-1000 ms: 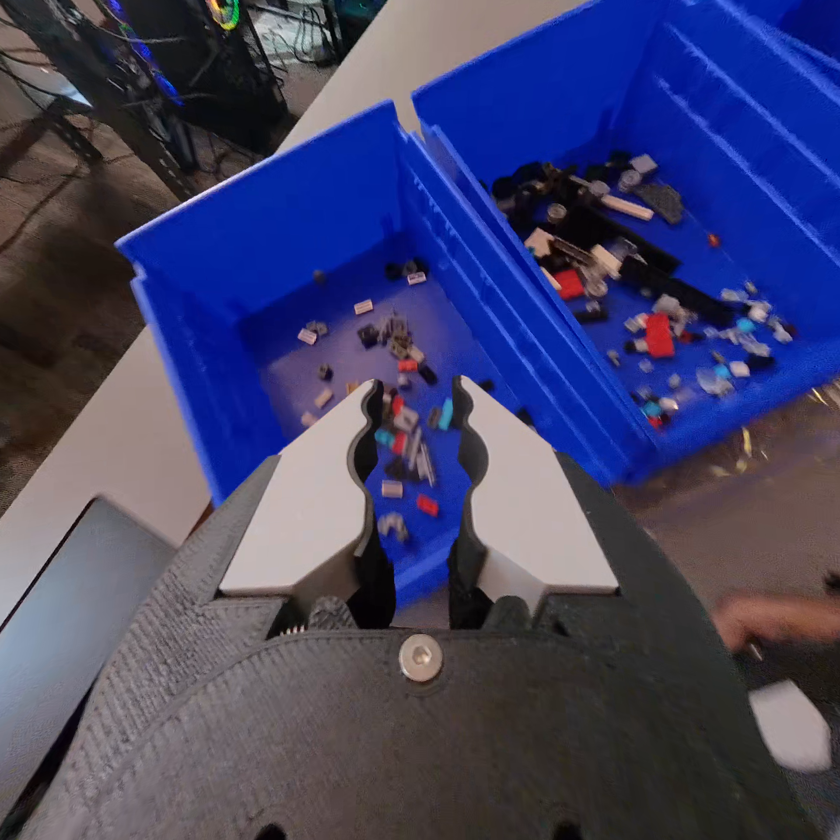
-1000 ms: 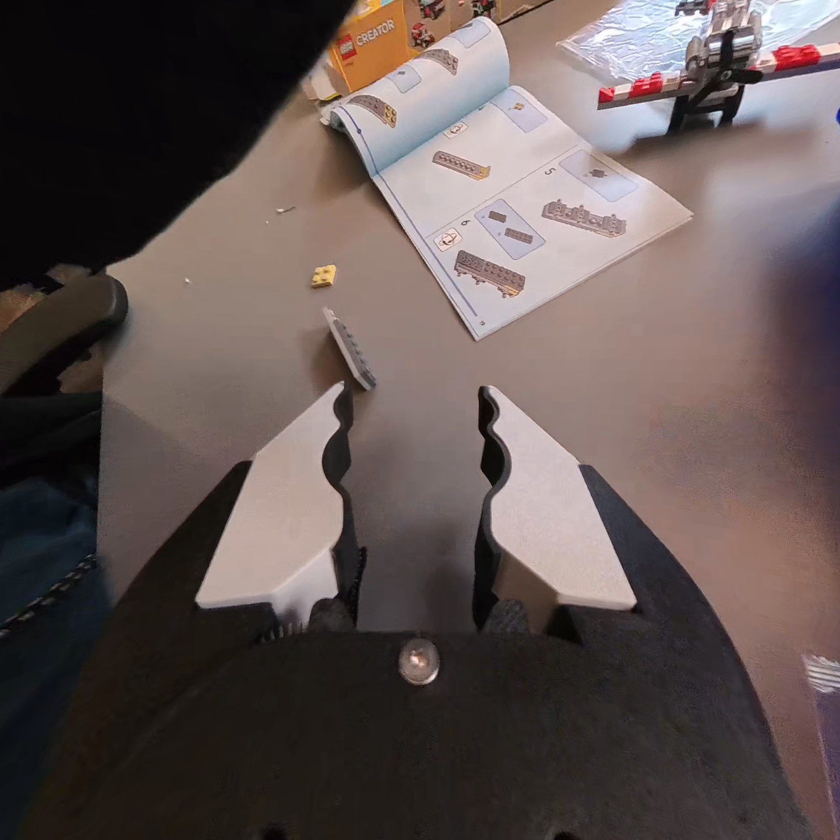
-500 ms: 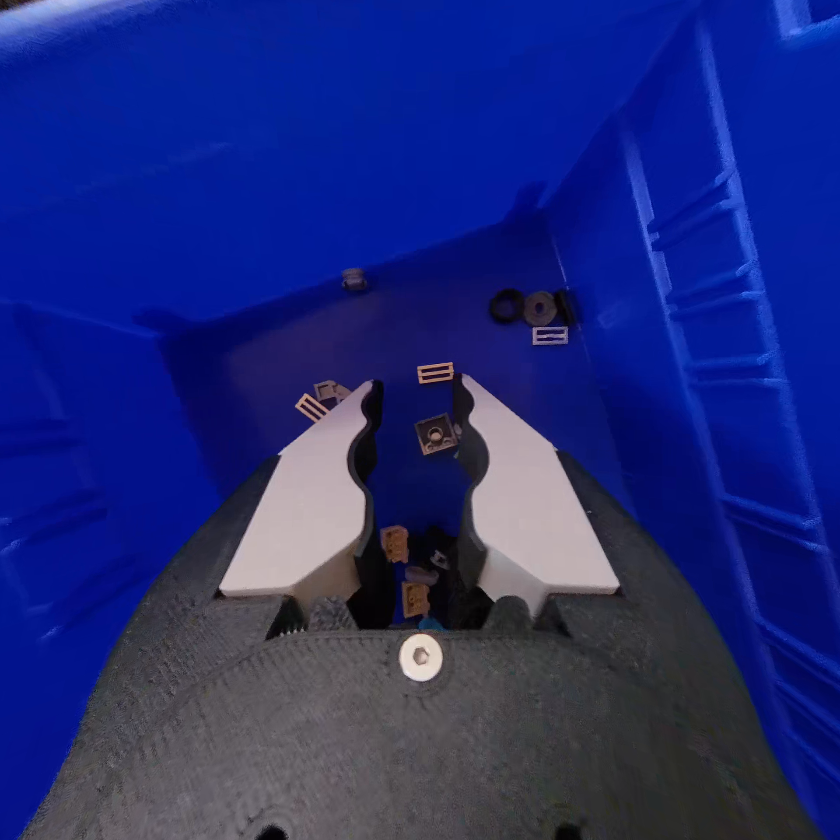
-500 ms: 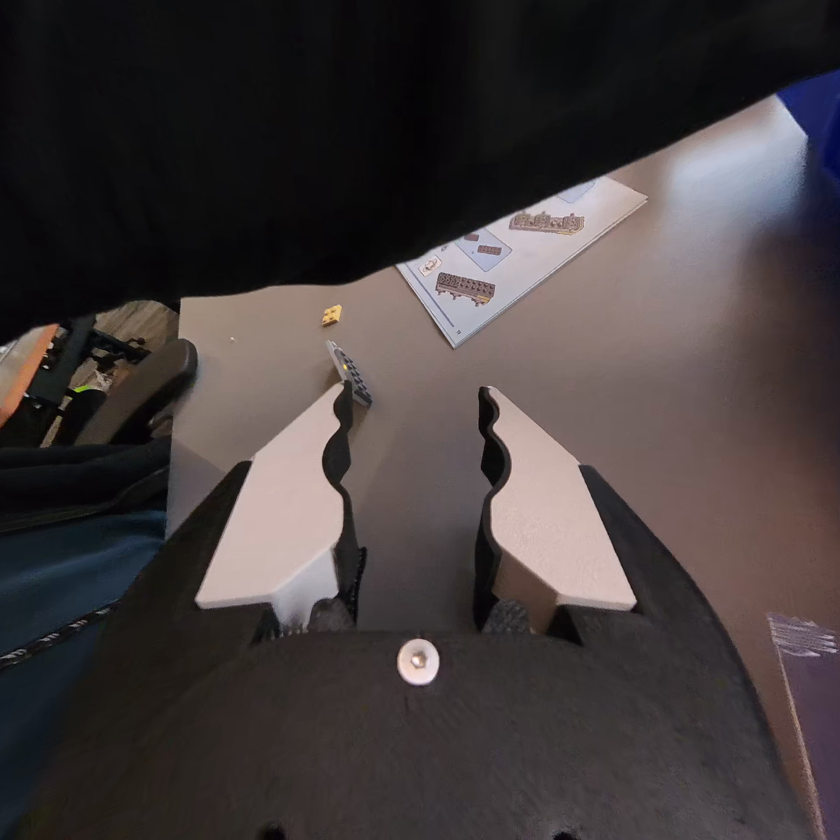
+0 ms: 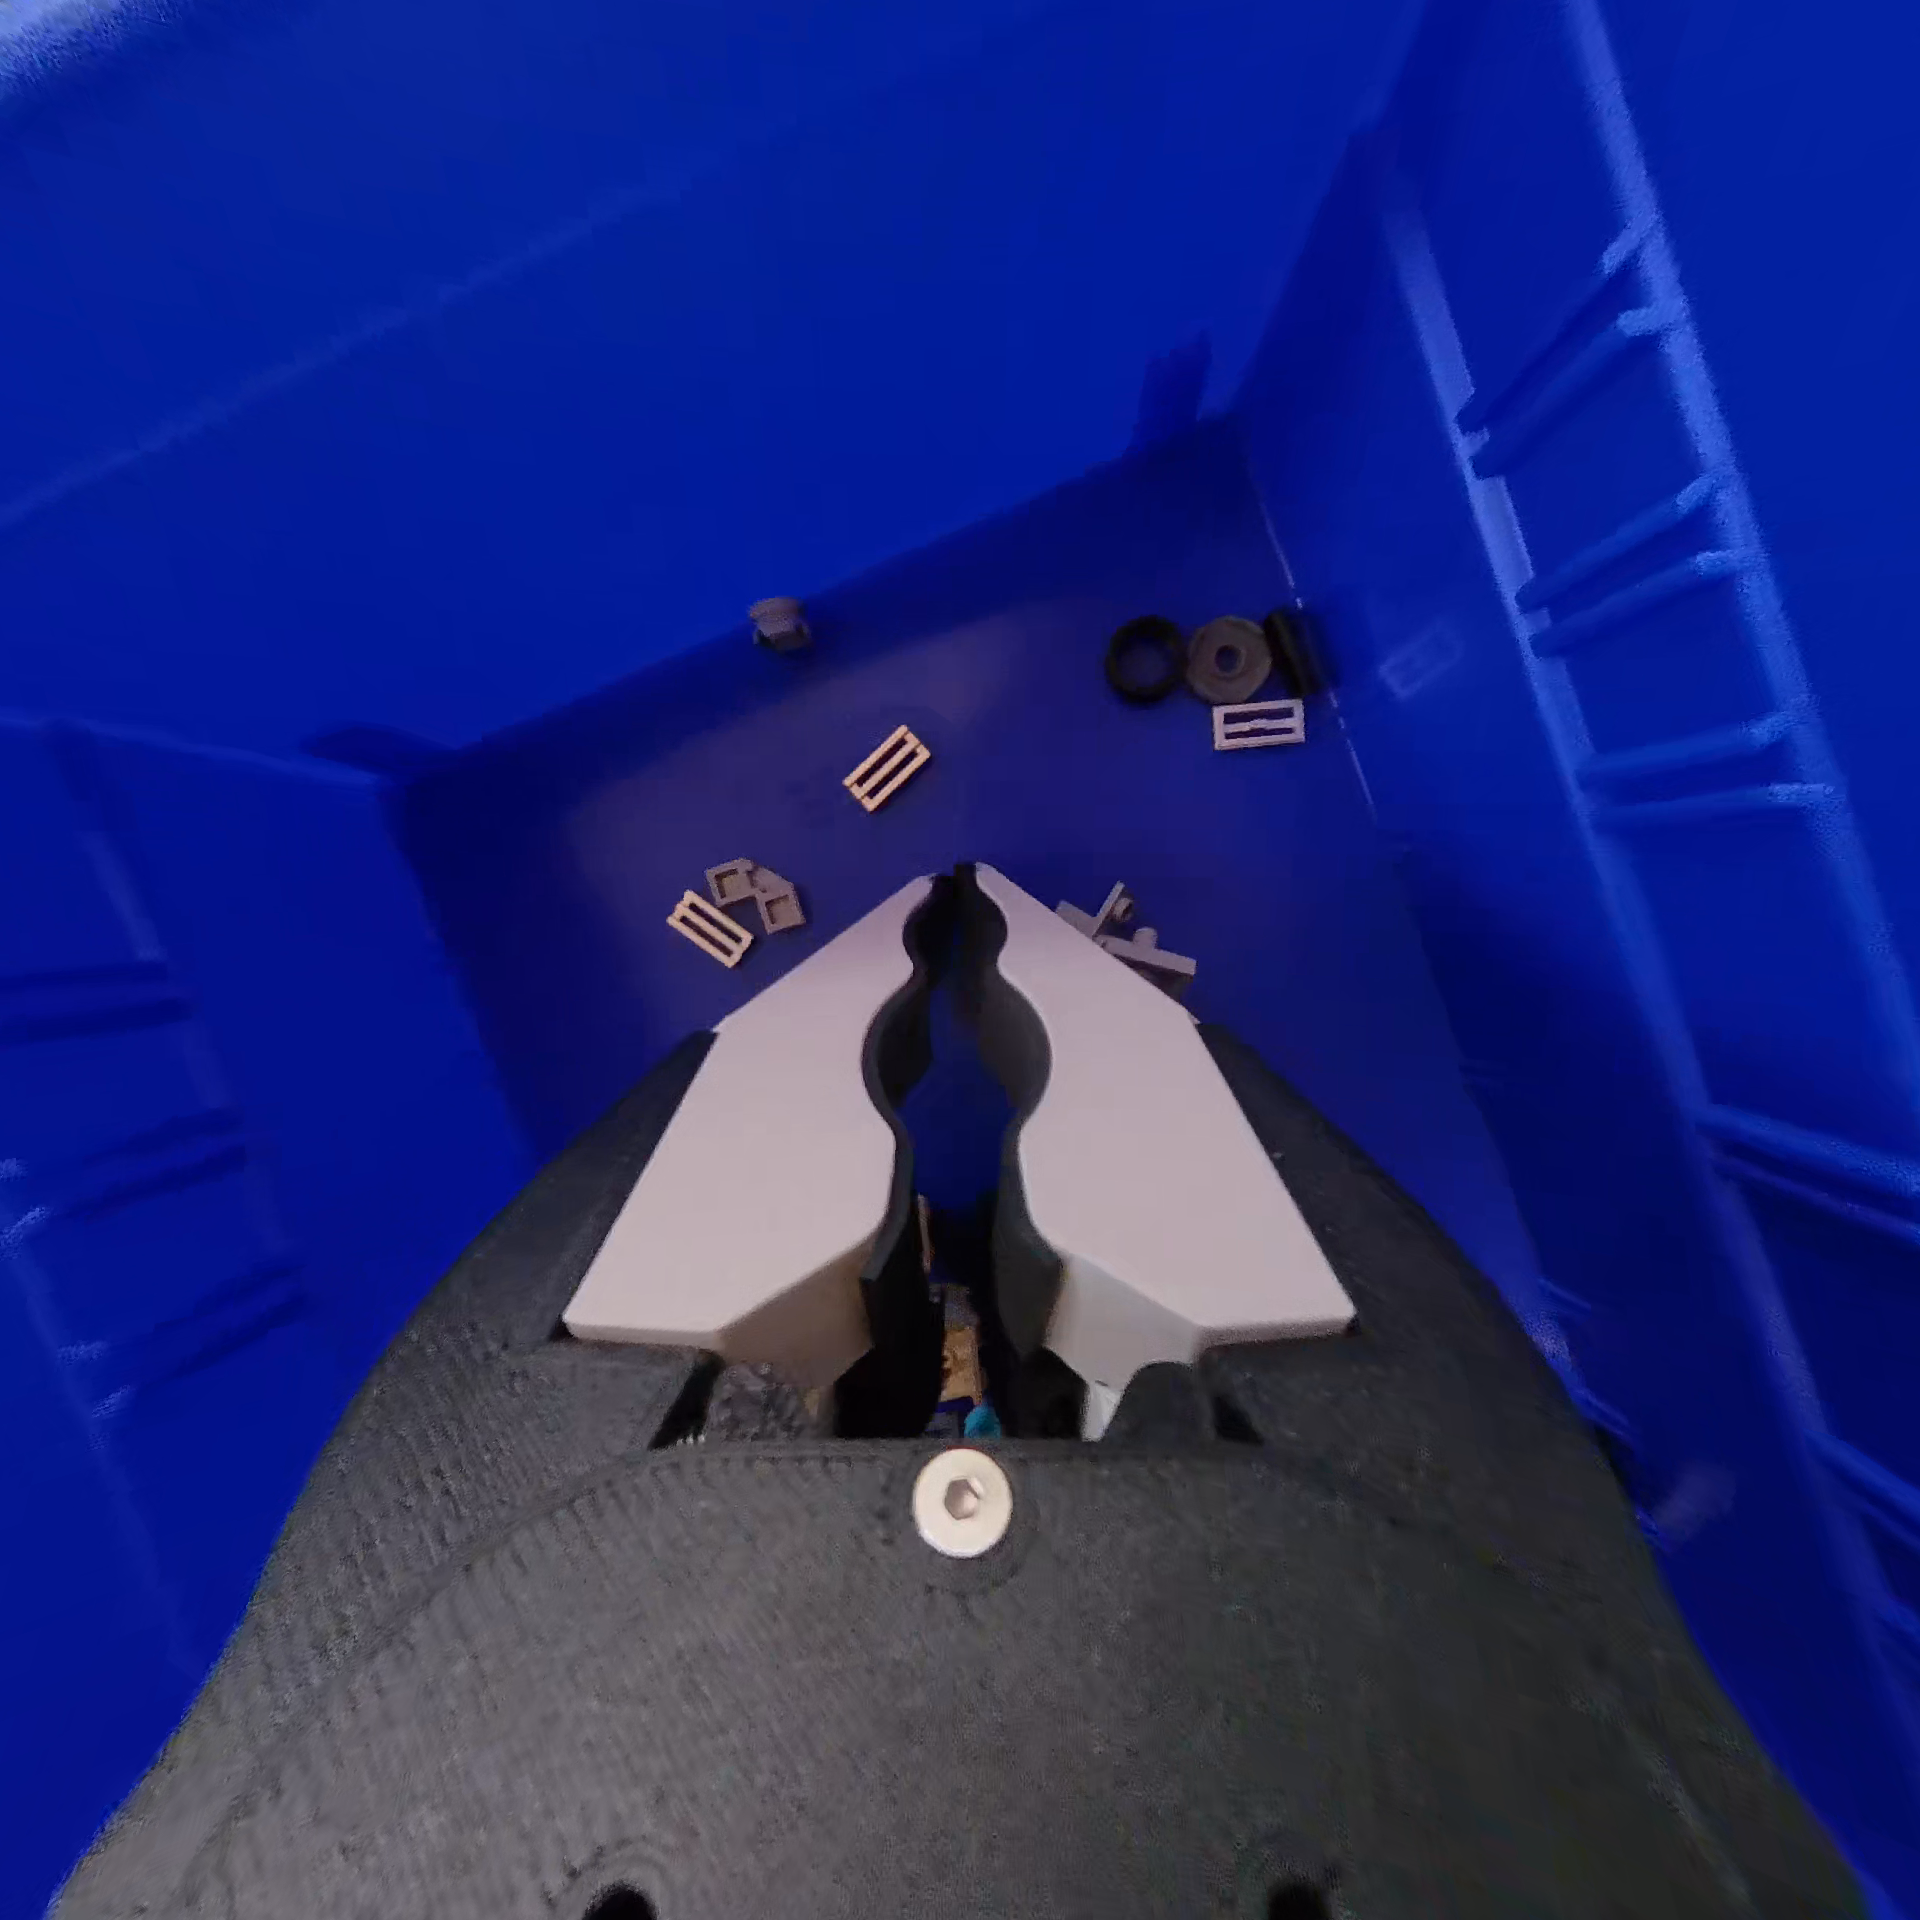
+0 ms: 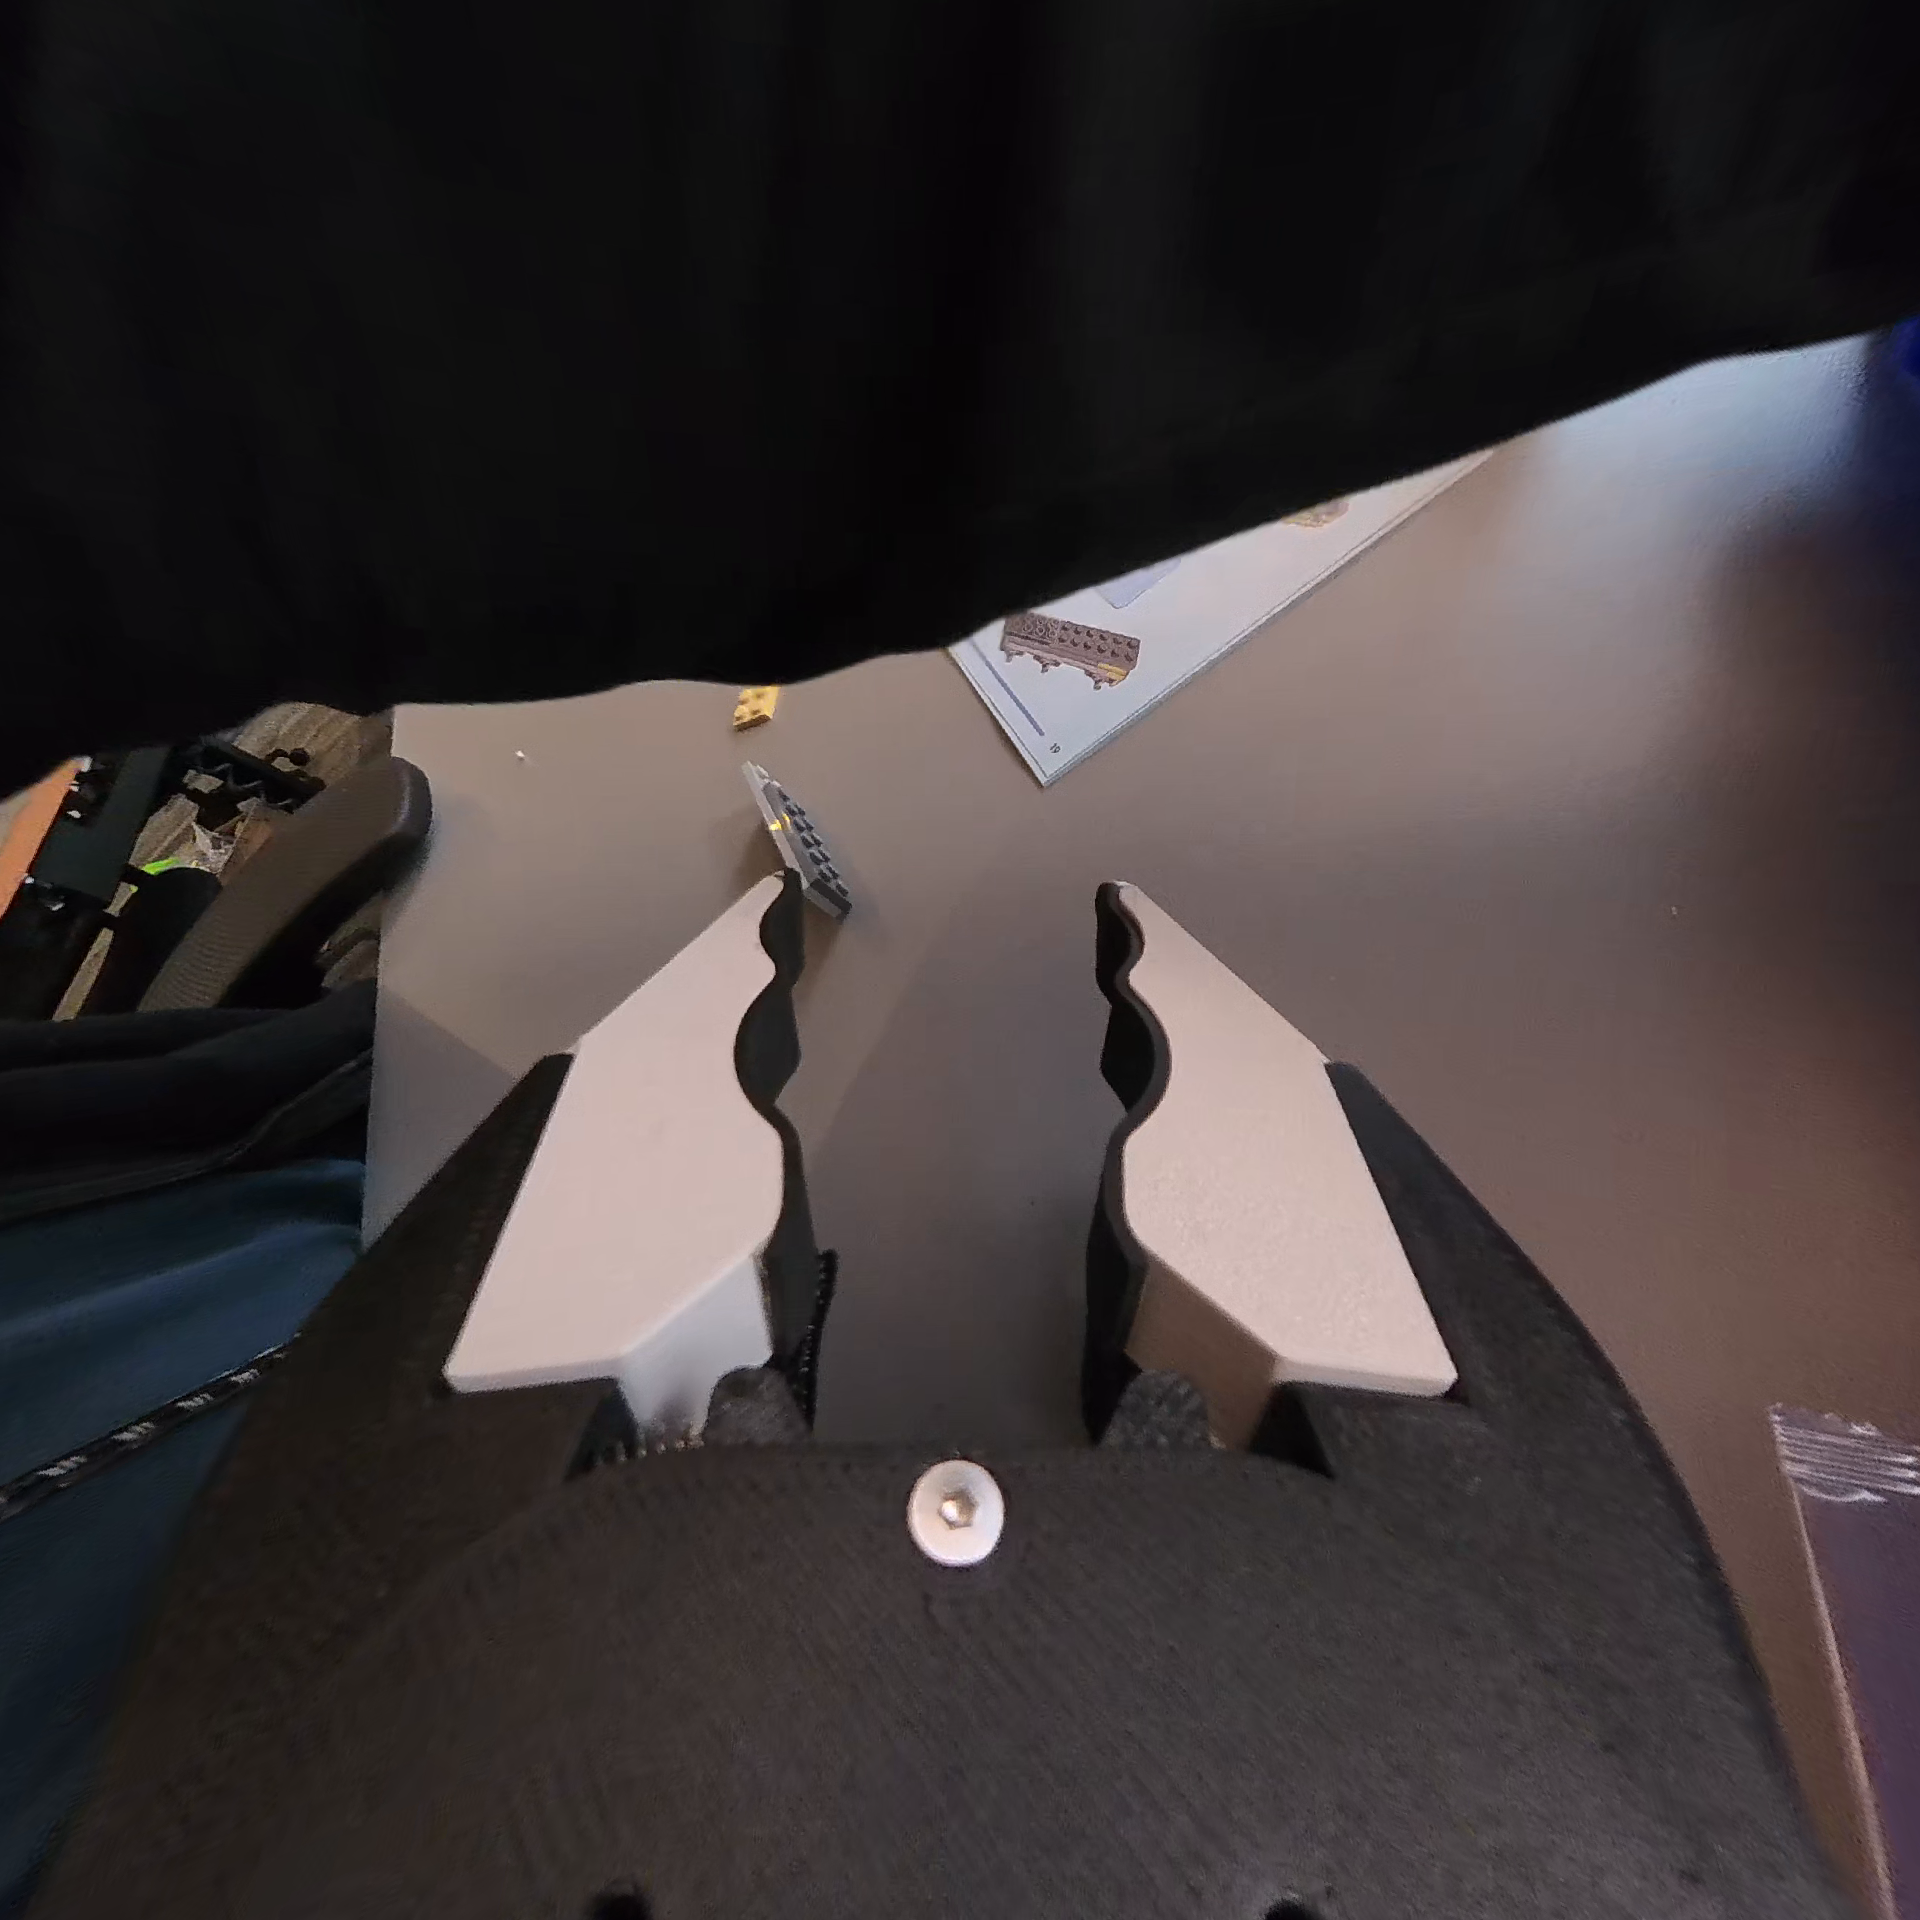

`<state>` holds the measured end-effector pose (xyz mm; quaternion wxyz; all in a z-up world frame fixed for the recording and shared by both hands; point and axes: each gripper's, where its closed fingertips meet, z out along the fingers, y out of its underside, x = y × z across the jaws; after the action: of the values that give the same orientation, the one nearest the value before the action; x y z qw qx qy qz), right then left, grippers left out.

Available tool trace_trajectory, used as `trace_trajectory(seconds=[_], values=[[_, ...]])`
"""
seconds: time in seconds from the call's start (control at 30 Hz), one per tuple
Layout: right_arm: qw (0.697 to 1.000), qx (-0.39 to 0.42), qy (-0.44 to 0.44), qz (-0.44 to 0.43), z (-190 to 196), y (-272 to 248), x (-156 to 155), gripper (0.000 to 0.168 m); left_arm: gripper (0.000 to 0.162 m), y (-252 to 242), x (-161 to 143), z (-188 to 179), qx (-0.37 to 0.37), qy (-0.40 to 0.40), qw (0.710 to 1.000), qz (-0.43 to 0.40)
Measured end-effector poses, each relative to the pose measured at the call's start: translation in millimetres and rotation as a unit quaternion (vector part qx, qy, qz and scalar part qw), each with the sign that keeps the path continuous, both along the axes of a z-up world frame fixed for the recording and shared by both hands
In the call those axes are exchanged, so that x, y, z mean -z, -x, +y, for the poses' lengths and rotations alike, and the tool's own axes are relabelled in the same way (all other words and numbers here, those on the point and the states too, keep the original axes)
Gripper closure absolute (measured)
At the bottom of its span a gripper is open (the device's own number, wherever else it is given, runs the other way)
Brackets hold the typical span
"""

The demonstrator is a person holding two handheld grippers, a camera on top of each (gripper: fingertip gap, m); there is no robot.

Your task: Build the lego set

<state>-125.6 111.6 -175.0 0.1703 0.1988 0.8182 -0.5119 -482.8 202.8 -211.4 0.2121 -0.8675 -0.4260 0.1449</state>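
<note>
Down inside the blue bin (image 5: 520,416), smooth glossy plastic with ribbed walls, the left claw (image 5: 958,878) has its pale wedge fingers pressed tip to tip, wavy black pads meeting at the front. Whether anything is pinched between the tips I cannot tell. On the bin floor left of the claw lie a tan grille tile (image 5: 709,928) and a small grey angled piece (image 5: 756,896); ahead of it another tan grille tile (image 5: 886,768); just right of the tips grey bits (image 5: 1127,930) peek out from behind a finger. Farther right, by the bin wall, sit a black rubber ring (image 5: 1143,662), a grey round disc (image 5: 1231,660) and a white grille tile (image 5: 1259,724).

Over the matte brown worktop (image 6: 1455,883), the right claw (image 6: 948,894) is spread wide, holding nothing. A studded grey plate (image 6: 800,836) lies just by its left fingertip, a small yellow piece (image 6: 756,707) beyond that, and the paper instruction booklet (image 6: 1143,655) to the right, partly under a dark sleeve (image 6: 831,312).
</note>
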Motion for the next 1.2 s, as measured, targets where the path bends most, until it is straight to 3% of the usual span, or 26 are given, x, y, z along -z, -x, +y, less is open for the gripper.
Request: trace_trajectory(seconds=[0.13, 0.23, 0.3, 0.4, 0.5, 0.63, 0.73, 0.8, 0.93, 1.2], values=[[1.0, -0.002, 0.005, -0.006, -1, -2, -2, 0.111, 0.161, 2, -17, -3, -0.007, -0.025, 0.999, 0.027], [1.0, -0.008, 0.006, -0.006, -4, -6, -3, 0.11, 0.148, 12, -27, 2, 0.015, -0.038, 0.998, 0.054], [1.0, -0.013, 0.005, -0.006, -5, -9, -2, 0.11, 0.132, 16, -22, 5, 0.04, -0.027, 0.998, 0.039], [1.0, -0.02, 0.003, -0.008, -5, -12, -2, 0.11, 0.125, 20, -6, 3, 0.056, 0.003, 0.998, 0.01], [1.0, -0.02, 0.01, -0.015, -5, -12, -4, 0.11, 0.126, 23, 1, 1, 0.069, 0.022, 0.997, 0.005], [0.999, -0.018, 0.029, -0.036, -4, -11, -9, 0.11, 0.134, 20, 3, 2, 0.062, -0.013, 0.998, -0.023], [0.998, -0.021, 0.035, -0.047, -4, -12, -10, 0.11, 0.156, 21, 3, -5, 0.04, -0.016, 0.999, -0.029], [0.998, -0.023, 0.034, -0.046, -4, -12, -9, 0.11, 0.161, 22, 3, -7, 0.037, -0.016, 0.999, -0.031], [0.998, -0.024, 0.03, -0.046, -4, -12, -8, 0.109, 0.16, 21, 2, -8, 0.032, -0.024, 0.999, -0.03], [0.998, -0.027, 0.036, -0.052, -4, -14, -9, 0.109, 0.138, 40, -3, -5, 0.007, -0.051, 0.999, 0.0]])
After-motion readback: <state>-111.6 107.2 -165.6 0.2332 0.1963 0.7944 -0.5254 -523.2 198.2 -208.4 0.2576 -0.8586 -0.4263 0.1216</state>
